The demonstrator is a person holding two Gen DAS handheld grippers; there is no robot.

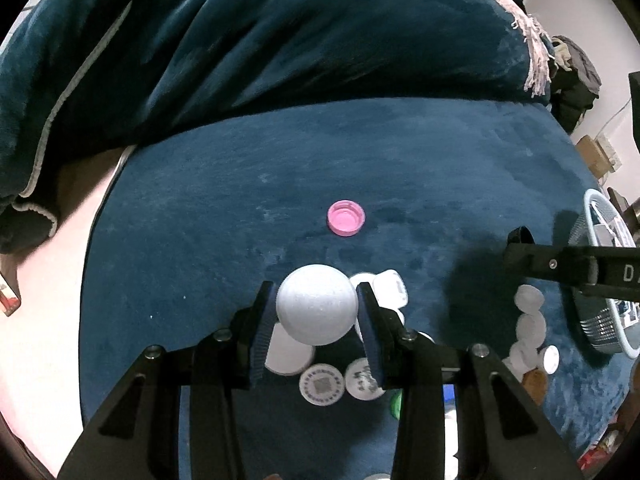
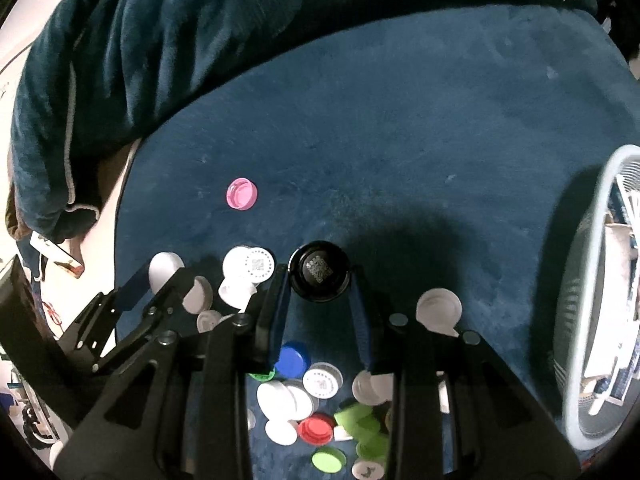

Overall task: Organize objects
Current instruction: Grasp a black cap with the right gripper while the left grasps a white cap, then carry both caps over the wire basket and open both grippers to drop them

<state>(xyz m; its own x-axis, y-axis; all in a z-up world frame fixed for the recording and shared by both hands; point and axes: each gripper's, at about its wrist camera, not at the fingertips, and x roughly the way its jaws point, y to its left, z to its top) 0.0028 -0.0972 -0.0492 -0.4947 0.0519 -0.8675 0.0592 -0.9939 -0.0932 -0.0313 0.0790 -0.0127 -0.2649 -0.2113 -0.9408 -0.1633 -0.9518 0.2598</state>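
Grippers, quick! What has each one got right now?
Left gripper: jaws closed on the white foam ball.
Right gripper: jaws closed on the round black plastic cap.

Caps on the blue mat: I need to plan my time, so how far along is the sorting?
Done: only a pink cap lies apart from the rest. In hand: the left gripper holds a white ball; the right gripper holds a black cap. Left: the pile of caps, many white, some green, blue and red. Early stage, I'd judge.
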